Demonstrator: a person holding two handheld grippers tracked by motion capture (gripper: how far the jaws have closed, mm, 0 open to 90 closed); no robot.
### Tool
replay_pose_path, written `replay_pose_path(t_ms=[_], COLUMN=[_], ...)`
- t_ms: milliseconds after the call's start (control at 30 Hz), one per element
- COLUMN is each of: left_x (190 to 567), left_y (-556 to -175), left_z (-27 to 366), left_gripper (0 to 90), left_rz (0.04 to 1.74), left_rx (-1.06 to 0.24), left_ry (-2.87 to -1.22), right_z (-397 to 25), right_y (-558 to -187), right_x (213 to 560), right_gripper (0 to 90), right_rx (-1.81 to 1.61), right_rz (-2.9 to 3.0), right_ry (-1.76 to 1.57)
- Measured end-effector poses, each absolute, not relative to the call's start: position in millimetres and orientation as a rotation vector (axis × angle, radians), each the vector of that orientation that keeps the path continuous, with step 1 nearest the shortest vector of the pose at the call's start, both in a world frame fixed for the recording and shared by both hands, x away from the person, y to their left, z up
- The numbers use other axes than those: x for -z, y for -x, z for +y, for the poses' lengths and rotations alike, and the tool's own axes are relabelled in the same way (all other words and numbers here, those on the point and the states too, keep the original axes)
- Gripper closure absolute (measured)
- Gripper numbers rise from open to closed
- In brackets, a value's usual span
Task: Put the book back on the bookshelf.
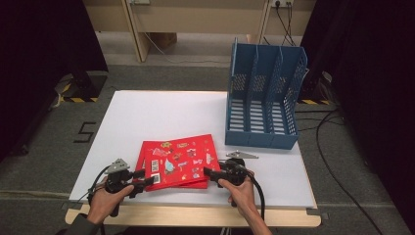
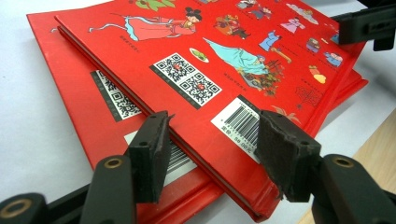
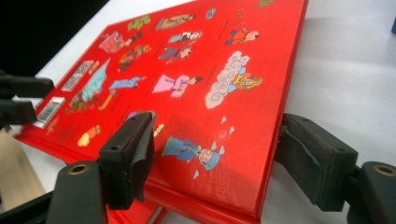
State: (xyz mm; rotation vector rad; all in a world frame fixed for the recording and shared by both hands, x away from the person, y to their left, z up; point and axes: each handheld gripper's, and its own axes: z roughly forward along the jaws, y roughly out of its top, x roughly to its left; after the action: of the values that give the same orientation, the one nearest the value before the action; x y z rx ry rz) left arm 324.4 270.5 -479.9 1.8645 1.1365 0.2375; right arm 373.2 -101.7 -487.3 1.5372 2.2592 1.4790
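1. Left gripper [image 1: 147,181] sits at the near-left corner of the top red book [image 1: 181,157]. Its jaws straddle the corner, one pad [image 2: 152,154] below the cover edge and one above at the barcode. There's a gap on both sides, so the claw is released, not grasping yet.
2. The top book lies skewed on a second red book [image 2: 84,102], near the front-middle of the white table [image 1: 147,112]. Its near edge is tilted up off the lower one.
3. Check that only the top book sits between the left pads. In the left gripper view the lower pad is close to the seam between the two books, and I can't tell for certain which side of it the pad is on.
4. Right gripper [image 1: 211,172] is at the near-right corner of the same book. Its jaws are spread around the corner with visible clearance, so it's released too.
5. Close both grippers together, square to the cover, so the book doesn't twist or slide off the lower one.
6. Seat the pads deeper than the corner tips. The hard cover looks slick, so a shallow pinch may slip.
7. Lift level. The blue file rack [image 1: 264,93] at the far right is the likely target, and the book probably needs to go upright to fit a slot.
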Motion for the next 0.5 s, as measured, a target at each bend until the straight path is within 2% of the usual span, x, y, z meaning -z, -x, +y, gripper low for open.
replay_pose_path(t_ms=[267,433,500], left_x=[481.8,482.5,482.8], left_y=[-324.0,-323.3,-322.9], left_z=[268.5,266.9,265.0], left_gripper=[44.3,44.2,44.1], left_rz=[1.149,1.165,1.165], left_rx=[-0.213,-0.182,-0.164], left_ry=[-1.853,-1.814,-1.796], right_z=[-106.2,-111.4,-112.1], right_y=[-373.3,-374.8,-374.1], right_x=[468.7,462.1,455.9], right_gripper=[33.1,43.0,44.0], right_rx=[-1.624,-1.742,-1.782], right_rz=[2.155,2.053,2.017], right_ry=[-1.562,-1.594,-1.564])
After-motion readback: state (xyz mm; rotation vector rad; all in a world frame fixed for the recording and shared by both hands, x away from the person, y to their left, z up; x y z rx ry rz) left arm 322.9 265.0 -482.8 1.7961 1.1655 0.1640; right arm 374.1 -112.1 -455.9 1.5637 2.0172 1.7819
